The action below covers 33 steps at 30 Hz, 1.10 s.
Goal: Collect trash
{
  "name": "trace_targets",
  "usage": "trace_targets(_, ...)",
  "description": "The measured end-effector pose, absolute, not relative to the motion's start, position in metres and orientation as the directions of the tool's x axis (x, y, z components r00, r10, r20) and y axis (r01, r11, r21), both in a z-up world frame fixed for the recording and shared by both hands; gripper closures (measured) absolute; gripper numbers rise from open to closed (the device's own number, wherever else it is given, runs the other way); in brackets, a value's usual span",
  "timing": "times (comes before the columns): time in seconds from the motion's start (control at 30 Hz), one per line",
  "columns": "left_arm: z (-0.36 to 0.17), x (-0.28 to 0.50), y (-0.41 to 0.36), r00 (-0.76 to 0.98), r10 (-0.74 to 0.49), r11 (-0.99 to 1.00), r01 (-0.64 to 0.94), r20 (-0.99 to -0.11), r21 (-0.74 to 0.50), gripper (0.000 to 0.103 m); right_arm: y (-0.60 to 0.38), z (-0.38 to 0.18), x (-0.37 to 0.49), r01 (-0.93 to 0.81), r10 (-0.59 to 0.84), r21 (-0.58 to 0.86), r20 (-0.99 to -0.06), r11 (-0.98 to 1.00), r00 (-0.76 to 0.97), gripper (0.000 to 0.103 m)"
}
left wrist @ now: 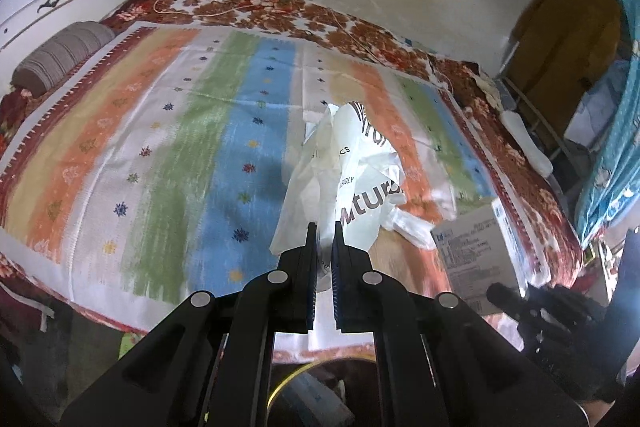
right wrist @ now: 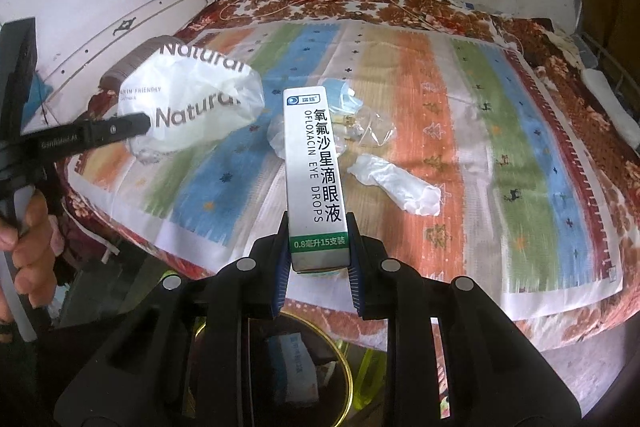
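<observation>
white plastic wrapper (left wrist: 352,171) printed "natural": pinched by its lower edge between the nearly closed fingers of the left gripper (left wrist: 325,233), held clear above the striped bedspread (left wrist: 168,131). eye drops box (right wrist: 314,171): clamped at its lower end by the right gripper (right wrist: 318,227), jaws narrow against its sides. on the bedspread beyond lie a crumpled tissue (right wrist: 394,183), clear plastic film (right wrist: 360,131) and a blue mask (right wrist: 340,93). a bin rim (right wrist: 348,379) shows beneath the grippers.
</observation>
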<state>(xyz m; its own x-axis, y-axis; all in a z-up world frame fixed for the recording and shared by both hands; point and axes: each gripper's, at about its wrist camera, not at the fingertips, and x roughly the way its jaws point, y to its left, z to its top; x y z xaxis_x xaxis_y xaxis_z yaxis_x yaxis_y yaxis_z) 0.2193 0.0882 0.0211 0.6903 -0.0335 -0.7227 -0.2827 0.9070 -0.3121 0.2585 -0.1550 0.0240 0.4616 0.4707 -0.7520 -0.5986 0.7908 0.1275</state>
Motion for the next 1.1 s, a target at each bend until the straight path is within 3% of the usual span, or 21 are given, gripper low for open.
trace_targets(0.4, 0.034, 0.187, 0.058, 0.690, -0.047, 0.931, -0.231, -0.722, -0.282, 0.098, -0.182, 0.035, 0.219, -0.620, 0.501, 0.149, -0.742, 0.770, 0.445, 0.080)
trace_targets(1.1, -0.046, 0.141, 0.011, 0.461, -0.087, 0.920, -0.303, -0.883, -0.249, 0.098, -0.191, -0.001, 0.160, -0.615, 0.463, 0.164, -0.807, 0.771, 0.366, 0.080)
